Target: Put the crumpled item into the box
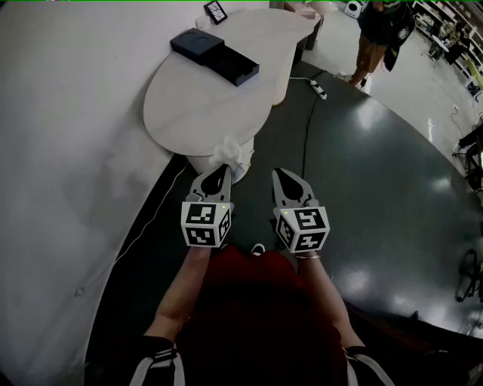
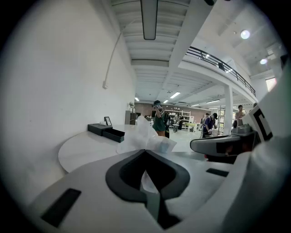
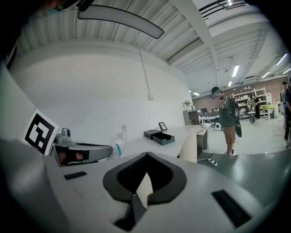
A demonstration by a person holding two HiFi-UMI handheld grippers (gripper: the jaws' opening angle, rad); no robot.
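Bright overhead light, floor glare, fisheye edges

My left gripper [image 1: 225,168] is beside my right gripper [image 1: 280,173], both before the counter's [image 1: 196,105] near edge. The crumpled item [image 1: 228,153] sits between my left fingers [image 1: 211,185]. The box [image 1: 215,54] lies on the counter's far side, a frame [image 1: 216,10] behind it.

Place: open-plan lab or workshop hall
Ceiling: high, ribbed, strip light [image 2: 149,18]
Upper level: railed mezzanine [image 2: 218,63]
Floor: dark, glossy [image 1: 377,173]
Furnishing: white round table [image 1: 204,98], far shelving [image 2: 184,119]
Occupants: people standing about [image 2: 160,120]
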